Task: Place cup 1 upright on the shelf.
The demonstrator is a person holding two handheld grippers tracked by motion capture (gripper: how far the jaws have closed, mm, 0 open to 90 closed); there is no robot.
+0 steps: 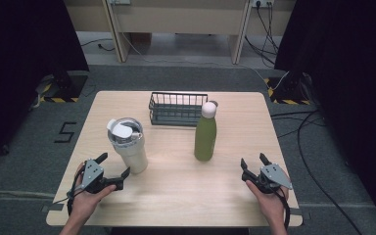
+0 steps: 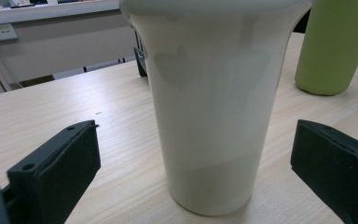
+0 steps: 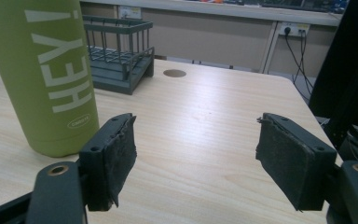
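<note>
The left tool is gaping around the cream tumbler, pads clear of it, on the worktop; the right tool is standing released beside the green bottle

A lab or recording room is suggested by what is seen around the light wooden bench. Black curtains are hung on both sides of it, cables are trailed over the grey carpet beside it, and yellow-black hazard tape is stuck near its far corners. Behind the bench, wall sockets are mounted above a pale desk frame.
</note>
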